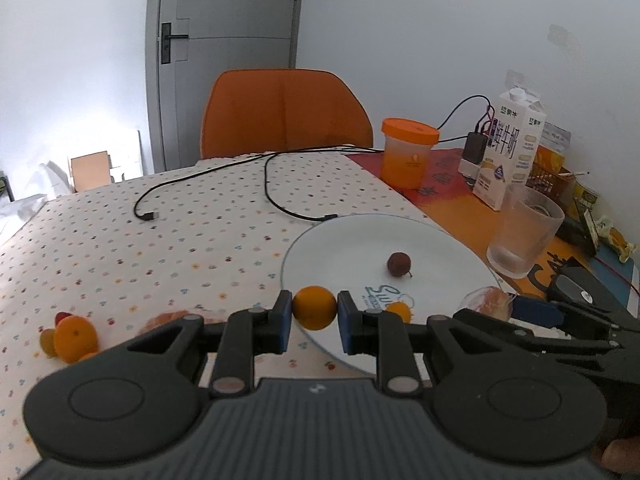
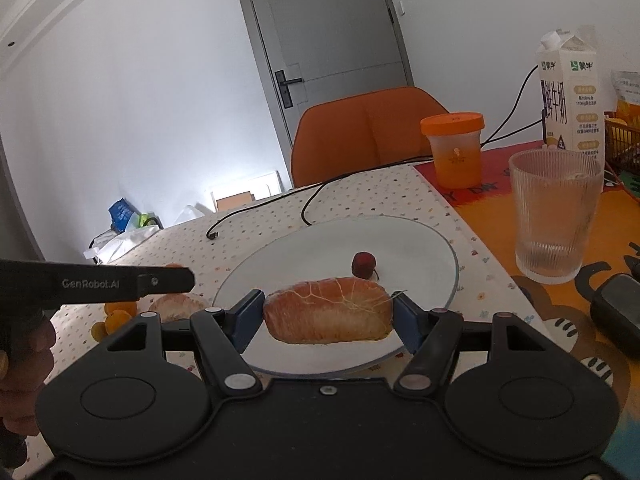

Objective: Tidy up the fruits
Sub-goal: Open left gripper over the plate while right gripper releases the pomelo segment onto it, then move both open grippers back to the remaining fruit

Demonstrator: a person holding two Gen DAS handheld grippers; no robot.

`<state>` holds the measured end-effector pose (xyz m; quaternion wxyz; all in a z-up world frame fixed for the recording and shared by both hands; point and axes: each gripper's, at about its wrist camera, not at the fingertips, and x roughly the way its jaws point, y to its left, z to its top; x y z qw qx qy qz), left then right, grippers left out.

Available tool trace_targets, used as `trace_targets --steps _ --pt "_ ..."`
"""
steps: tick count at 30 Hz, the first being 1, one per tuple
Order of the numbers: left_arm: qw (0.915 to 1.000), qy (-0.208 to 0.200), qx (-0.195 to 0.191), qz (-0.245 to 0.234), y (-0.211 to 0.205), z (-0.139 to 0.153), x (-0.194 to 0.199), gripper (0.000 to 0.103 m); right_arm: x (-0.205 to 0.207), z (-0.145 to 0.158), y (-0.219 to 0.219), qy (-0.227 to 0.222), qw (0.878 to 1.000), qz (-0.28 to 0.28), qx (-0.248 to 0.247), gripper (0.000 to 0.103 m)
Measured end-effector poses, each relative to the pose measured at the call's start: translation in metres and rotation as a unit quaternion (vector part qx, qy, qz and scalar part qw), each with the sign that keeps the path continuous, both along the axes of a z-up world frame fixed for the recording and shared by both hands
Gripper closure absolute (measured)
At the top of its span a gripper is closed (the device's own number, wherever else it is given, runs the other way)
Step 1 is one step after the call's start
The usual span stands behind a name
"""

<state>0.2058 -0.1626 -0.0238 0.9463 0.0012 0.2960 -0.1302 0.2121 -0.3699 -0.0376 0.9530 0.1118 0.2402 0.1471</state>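
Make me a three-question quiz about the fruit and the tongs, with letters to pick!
1. Where is the small dark red fruit?
A. on the white plate
B. in the glass
C. on the chair

2. What colour is the jar's lid?
A. green
B. orange
C. black

3. What do the left tongs hold?
A. nothing
B. a cable
C. a small orange fruit

Answers: 1 A, it lies on the plate's bare middle. 2 B, the lid looks orange. 3 C, both pads press the round fruit.
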Motion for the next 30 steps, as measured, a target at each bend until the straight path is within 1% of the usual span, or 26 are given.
trace_targets --steps 5,8,10,12,13,14,19,25,27,29,30 --pt "0.9999 0.007 -0.002 -0.008 -0.007 -0.005 0.008 0.081 0.002 -0.001 -0.003 0.001 1.000 -0.005 -0.005 0.037" --pt "0.9998 0.013 -0.010 -0.013 -0.010 -0.007 0.011 0.081 0.003 -0.003 -0.002 0.000 1.000 0.000 -0.005 0.037" --pt "0.9997 0.016 -0.013 -0.016 -0.012 -0.007 0.012 0.080 0.005 -0.005 -0.001 0.004 1.000 0.004 -0.007 0.033" --pt "0.9997 0.017 -0.016 -0.012 -0.011 -0.006 0.012 0.077 0.005 -0.006 -0.001 0.007 1.000 0.002 -0.009 0.031" --pt "0.9995 0.019 -0.020 -0.012 -0.009 -0.006 0.013 0.077 0.006 -0.006 -0.001 0.007 1.000 0.001 -0.006 0.027" --pt "0.9994 0.021 -0.025 -0.012 -0.006 -0.005 0.013 0.076 0.006 -0.005 -0.002 0.007 1.000 0.001 -0.001 0.025" --pt "0.9994 0.020 -0.024 0.015 0.015 -0.002 0.011 0.074 0.005 -0.005 0.001 0.008 1.000 0.008 0.002 0.024" --pt "0.9983 0.018 -0.026 0.049 0.046 0.001 0.004 0.064 0.003 -0.004 0.013 0.009 1.000 0.021 0.002 0.023" --pt "0.9978 0.016 -0.028 0.059 0.056 0.002 0.000 0.058 0.003 -0.002 0.018 0.009 1.000 0.024 0.001 0.023" --pt "0.9973 0.013 -0.029 0.066 0.064 0.003 -0.003 0.048 0.002 -0.001 0.022 0.008 1.000 0.026 0.000 0.021" --pt "0.9971 0.011 -0.029 0.070 0.069 0.003 -0.005 0.046 0.002 0.000 0.025 0.007 1.000 0.027 -0.001 0.020"
